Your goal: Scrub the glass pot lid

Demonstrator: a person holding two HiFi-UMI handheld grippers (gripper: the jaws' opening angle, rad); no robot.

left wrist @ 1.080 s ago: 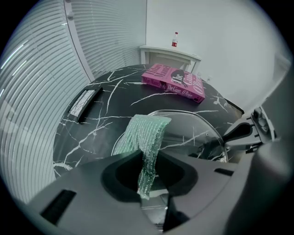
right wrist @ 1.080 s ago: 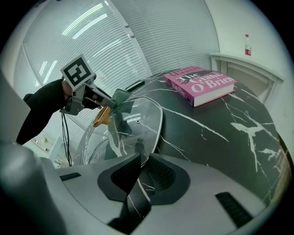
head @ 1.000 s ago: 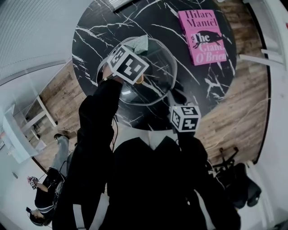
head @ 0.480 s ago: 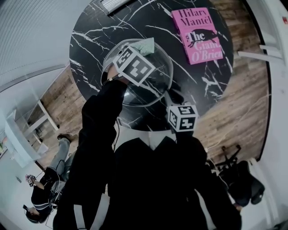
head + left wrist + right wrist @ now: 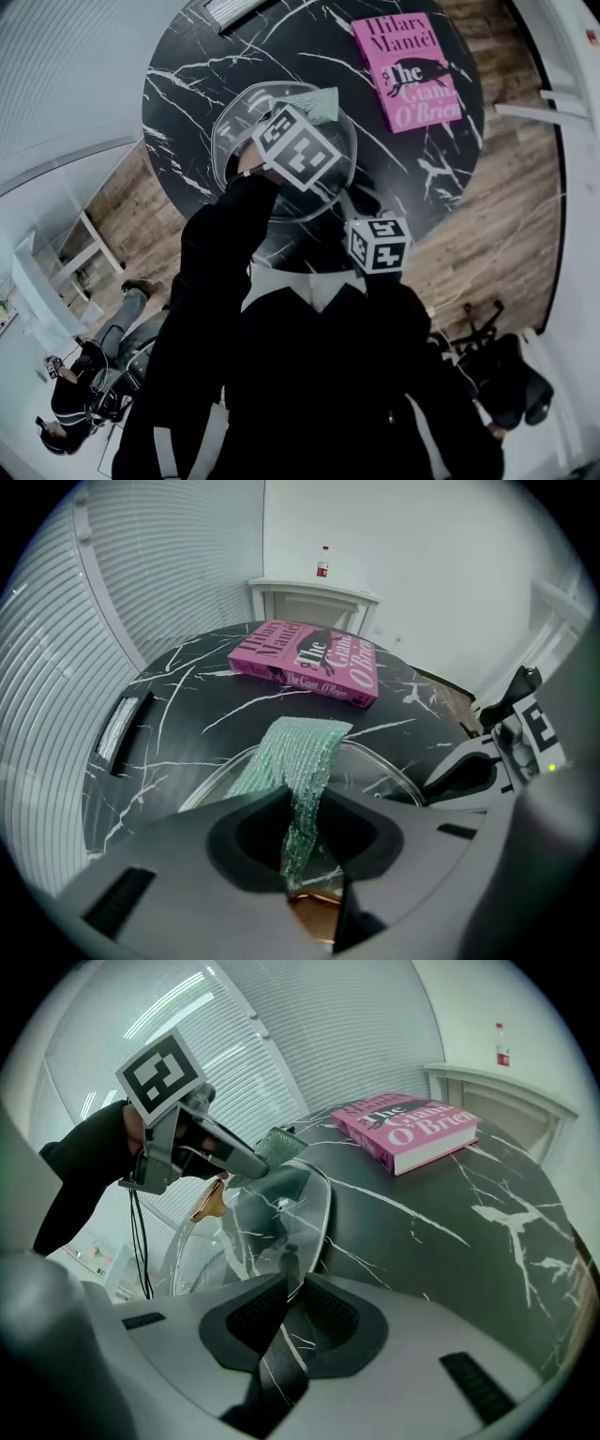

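The clear glass pot lid rests tilted on the round black marble table. My left gripper is shut on a green mesh scrub cloth, which lies against the lid's upper surface near its far rim. In the head view the cloth pokes out beyond the left gripper's marker cube. My right gripper is shut on the lid's near rim, with the lid rising ahead of its jaws. The left gripper and the cloth show behind the glass.
A pink book lies at the table's far right, also in the left gripper view. A flat dark slab lies near the left edge. A white side table stands beyond. A person sits on the floor at lower left.
My left gripper has slid the green cloth to the right across the lid's far side. The right gripper has kept its hold on the rim.
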